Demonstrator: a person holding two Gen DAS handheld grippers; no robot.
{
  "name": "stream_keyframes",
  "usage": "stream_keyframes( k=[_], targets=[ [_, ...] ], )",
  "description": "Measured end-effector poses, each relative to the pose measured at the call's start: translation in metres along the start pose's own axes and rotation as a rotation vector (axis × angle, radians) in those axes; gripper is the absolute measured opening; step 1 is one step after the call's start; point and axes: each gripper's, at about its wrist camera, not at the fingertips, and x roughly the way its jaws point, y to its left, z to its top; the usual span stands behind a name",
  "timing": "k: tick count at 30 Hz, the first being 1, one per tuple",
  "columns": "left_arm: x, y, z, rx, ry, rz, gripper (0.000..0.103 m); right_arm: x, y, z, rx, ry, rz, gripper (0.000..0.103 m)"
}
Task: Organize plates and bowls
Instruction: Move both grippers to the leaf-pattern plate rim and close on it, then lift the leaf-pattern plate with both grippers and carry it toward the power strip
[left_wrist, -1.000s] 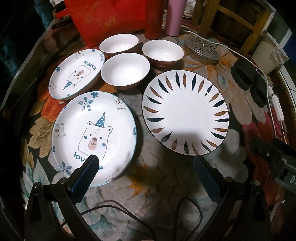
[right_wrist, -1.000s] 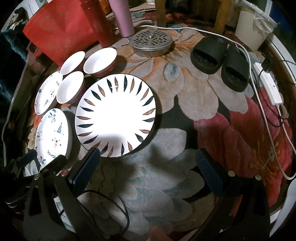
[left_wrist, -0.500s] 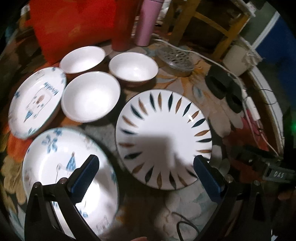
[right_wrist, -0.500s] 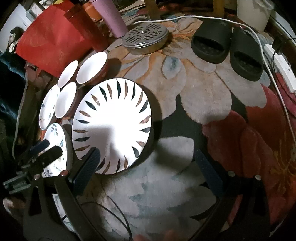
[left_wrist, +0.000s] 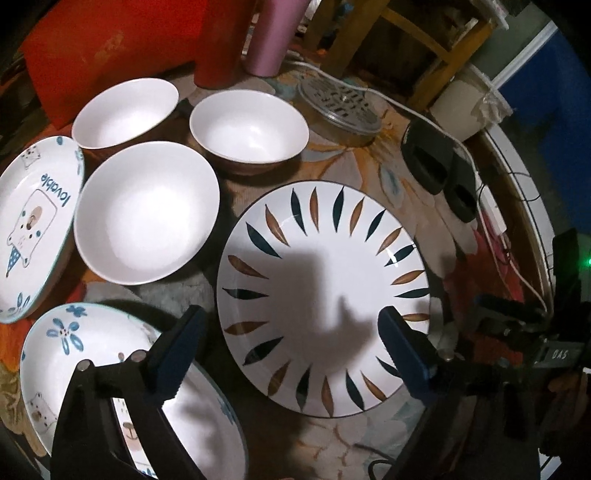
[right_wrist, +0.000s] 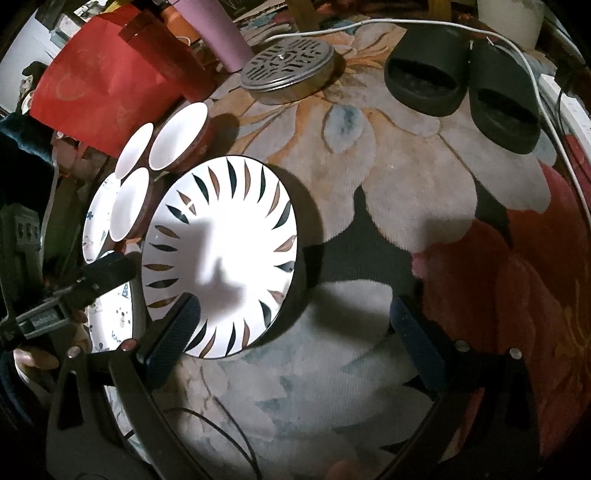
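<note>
A large white plate with dark and brown leaf marks (left_wrist: 325, 295) lies on the flowered rug; it also shows in the right wrist view (right_wrist: 221, 258). Three white bowls with brown outsides (left_wrist: 146, 221) (left_wrist: 123, 107) (left_wrist: 249, 127) sit behind it to the left. Two bear-print plates (left_wrist: 33, 229) (left_wrist: 92, 369) lie at the left. My left gripper (left_wrist: 291, 354) is open and empty, hovering over the leaf plate's near edge. My right gripper (right_wrist: 291, 332) is open and empty, just right of that plate's near rim.
A round metal grille lid (left_wrist: 340, 105), a pair of black slippers (right_wrist: 461, 74), a white cable and power strip (left_wrist: 495, 218) lie on the rug. A red bag (right_wrist: 92, 88), a red cup and a pink tumbler (left_wrist: 273, 37) stand behind the bowls.
My left gripper has moved forward and right, from above the near bear plate to above the leaf plate. My right gripper has moved closer to the leaf plate's right side. Both stayed open.
</note>
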Motion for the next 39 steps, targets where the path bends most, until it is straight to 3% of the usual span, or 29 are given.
stream_keyframes(
  k=[6,10,12,16,18,21,28,39],
  targets=[
    [0.018,0.006,0.006,0.002,0.036,0.031,0.08,0.012,-0.003,0.008,0.015,0.007,0.01,0.103],
    [0.03,0.01,0.007,0.007,0.08,0.079,0.058,0.023,-0.011,0.016,0.049,0.019,0.032,0.096],
    [0.035,0.013,0.005,-0.003,0.106,0.096,0.049,0.03,-0.014,0.02,0.068,0.027,0.045,0.079],
    [0.036,0.016,0.003,-0.001,0.116,0.12,0.042,0.043,-0.017,0.027,0.085,0.063,0.097,0.057],
    [0.036,0.017,0.003,0.0,0.119,0.13,0.037,0.049,-0.015,0.028,0.079,0.087,0.111,0.035],
    [0.037,0.02,0.005,-0.017,0.114,0.144,0.029,0.057,-0.01,0.026,0.056,0.117,0.125,0.021],
    [0.036,0.021,0.003,-0.032,0.111,0.16,0.021,0.063,-0.002,0.023,0.015,0.134,0.09,0.016],
    [0.02,-0.005,-0.001,0.033,0.085,0.154,0.021,0.035,-0.009,0.019,0.004,0.094,0.086,0.016]
  ],
)
